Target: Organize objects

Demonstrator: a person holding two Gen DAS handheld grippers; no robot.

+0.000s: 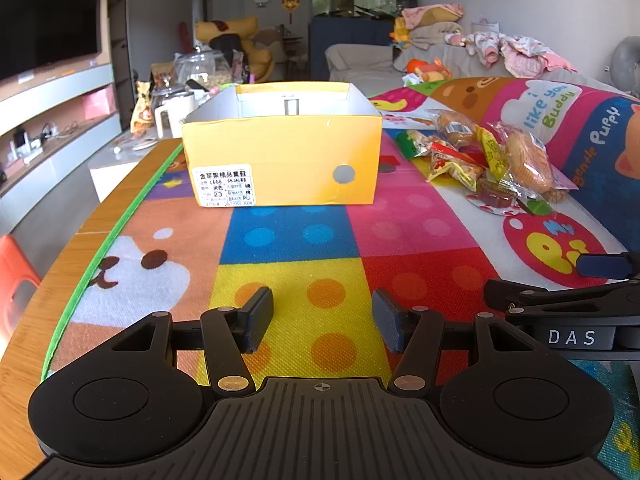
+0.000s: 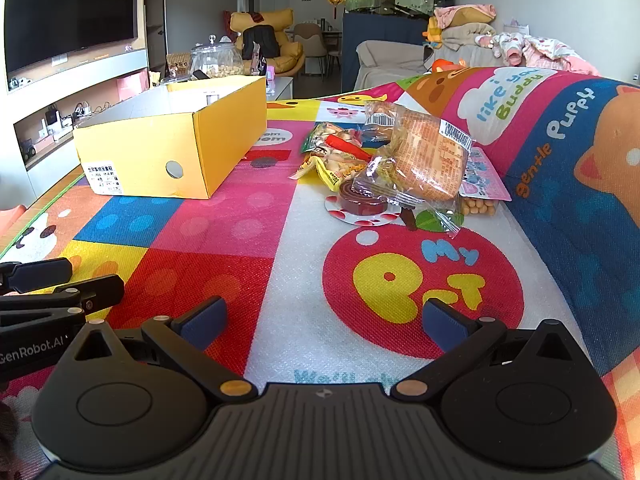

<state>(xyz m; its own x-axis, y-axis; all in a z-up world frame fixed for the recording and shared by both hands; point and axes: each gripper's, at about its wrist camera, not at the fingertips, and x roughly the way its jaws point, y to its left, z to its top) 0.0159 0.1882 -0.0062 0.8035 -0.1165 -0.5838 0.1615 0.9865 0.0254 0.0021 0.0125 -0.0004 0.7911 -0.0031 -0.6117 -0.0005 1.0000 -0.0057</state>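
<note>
Both tongs, left (image 1: 322,322) and right (image 2: 324,326), wide and empty; snacks (image 2: 400,164) at centre-right await, probably, first pickup into box (image 2: 168,148).

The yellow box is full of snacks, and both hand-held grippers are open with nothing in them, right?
Not quite. The yellow box holds no snacks; the right wrist view shows the snacks piled on the mat beside it, and the part of the box's inside that shows is bare. The rest is right: the left hand-held gripper and the right hand-held gripper are both open with nothing in them.
</note>
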